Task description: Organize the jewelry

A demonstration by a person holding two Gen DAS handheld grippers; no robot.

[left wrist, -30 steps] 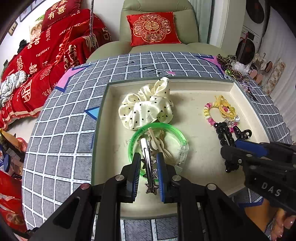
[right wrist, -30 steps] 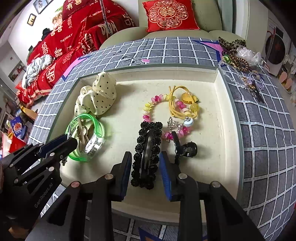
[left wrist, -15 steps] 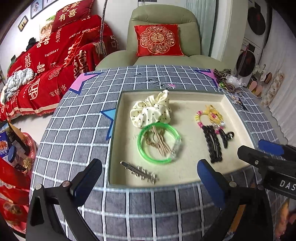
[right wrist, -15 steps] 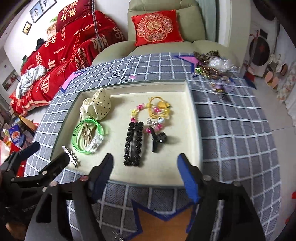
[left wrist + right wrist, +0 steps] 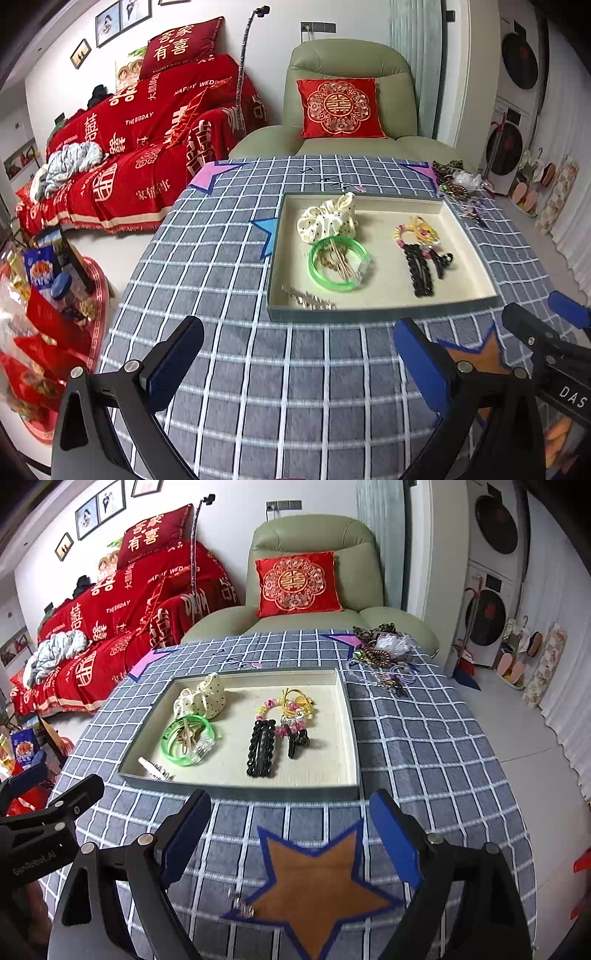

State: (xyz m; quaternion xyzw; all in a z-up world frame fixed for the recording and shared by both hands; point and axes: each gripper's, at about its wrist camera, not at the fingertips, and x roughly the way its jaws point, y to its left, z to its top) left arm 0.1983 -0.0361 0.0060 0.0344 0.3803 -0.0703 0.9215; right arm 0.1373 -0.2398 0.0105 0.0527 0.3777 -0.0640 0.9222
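Right hand-held gripper [image 5: 576, 397] body, left wrist view: white letters "DAS"; the rest is cut off by the frame edge.
Left hand-held gripper [image 5: 40, 862] body, right wrist view: pale print "GenRobot.AI".
Red sofa throw [image 5: 147, 155]: white print "HAPPY WEDD…" (end hidden in a fold), "THEBIGDAY", plus large Chinese characters, including 囍.
Red pillow on sofa back [image 5: 177, 44]: white characters "有喜" in the lower row; the upper row is less clear, the second reads "家".
Red cushion on green armchair [image 5: 340, 107]: gold double-happiness sign "囍" inside a floral medallion.
Blue packet on floor [image 5: 38, 267]: printing present, too small to read.
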